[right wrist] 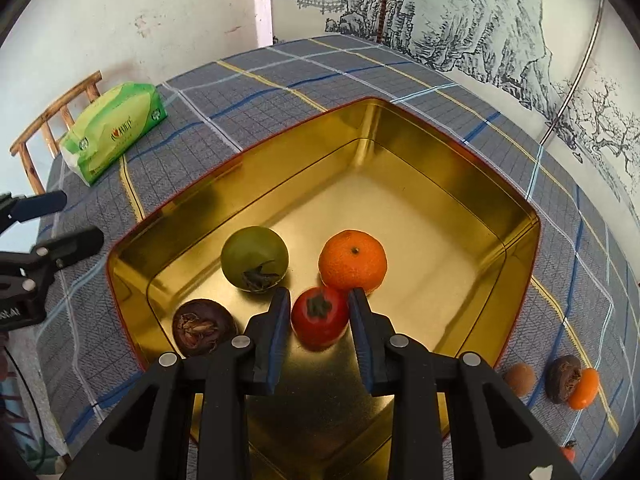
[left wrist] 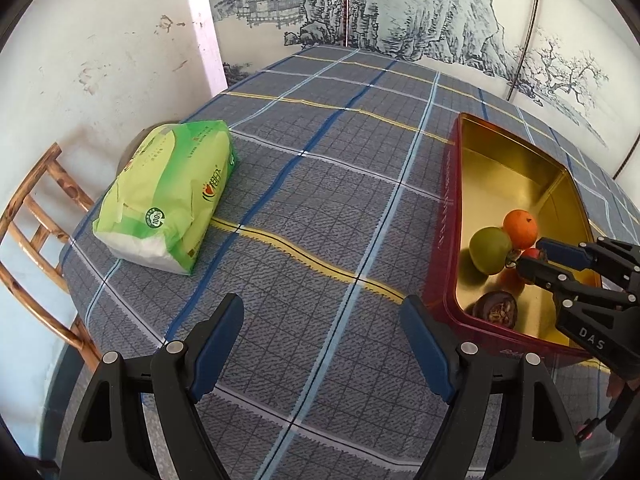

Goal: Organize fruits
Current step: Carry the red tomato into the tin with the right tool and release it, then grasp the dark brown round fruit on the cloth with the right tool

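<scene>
Black hand-held gripper (right wrist: pixel 319 312) frames, blue finger pads (right wrist: pixel 277 332), silver screws (right wrist: pixel 168 359).

Big bare far half of my gold tin (right wrist: pixel 420 152), green fruit (right wrist: pixel 255 257) and orange (right wrist: pixel 353 263) crowd my right gripper (right wrist: pixel 319 300).

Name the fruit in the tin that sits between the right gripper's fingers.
The small red fruit with the dark calyx. It lies between the right gripper fingers; the orange, green fruit and dark brown fruit lie outside them.
</scene>
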